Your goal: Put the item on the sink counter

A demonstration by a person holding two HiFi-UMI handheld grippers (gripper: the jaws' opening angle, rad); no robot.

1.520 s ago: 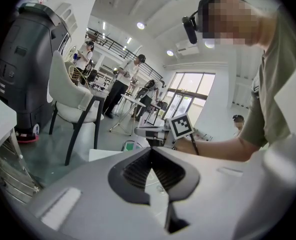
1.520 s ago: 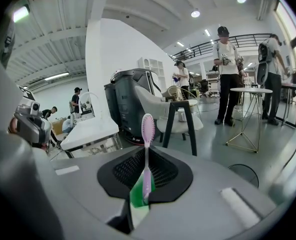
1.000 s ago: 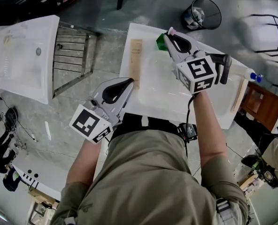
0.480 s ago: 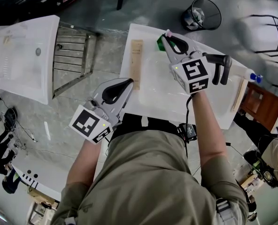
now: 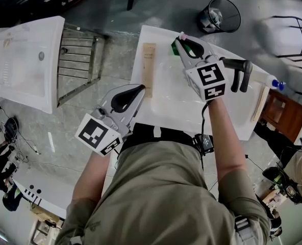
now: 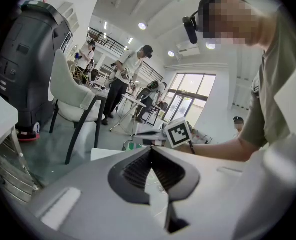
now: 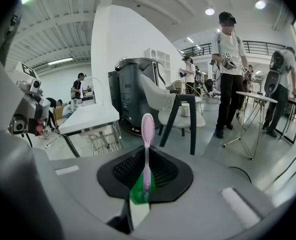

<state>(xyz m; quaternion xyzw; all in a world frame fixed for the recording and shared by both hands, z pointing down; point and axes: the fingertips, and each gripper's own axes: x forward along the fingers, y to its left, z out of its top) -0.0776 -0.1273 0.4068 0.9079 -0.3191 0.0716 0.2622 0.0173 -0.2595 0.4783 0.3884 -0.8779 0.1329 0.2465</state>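
Note:
My right gripper (image 5: 181,40) is shut on a pink toothbrush (image 5: 182,35) above the far part of the white sink counter (image 5: 169,102). A green cup (image 5: 174,47) stands just under its tips. In the right gripper view the toothbrush (image 7: 147,134) stands upright between the jaws, with the green cup (image 7: 137,194) below it. My left gripper (image 5: 139,90) hangs at the counter's near left edge, shut and holding nothing. In the left gripper view the closed jaws (image 6: 151,152) point toward the green cup (image 6: 133,145).
A wooden strip (image 5: 148,68) lies on the counter's left side, and another wooden strip (image 5: 259,104) lies on its right. A black faucet (image 5: 241,71) and a blue-capped bottle (image 5: 275,83) stand to the right. A second sink (image 5: 28,60), a metal rack (image 5: 77,60) and a bin (image 5: 220,14) are nearby.
My right gripper has shifted slightly left with the toothbrush and now covers more of the green cup. The left gripper has stayed still.

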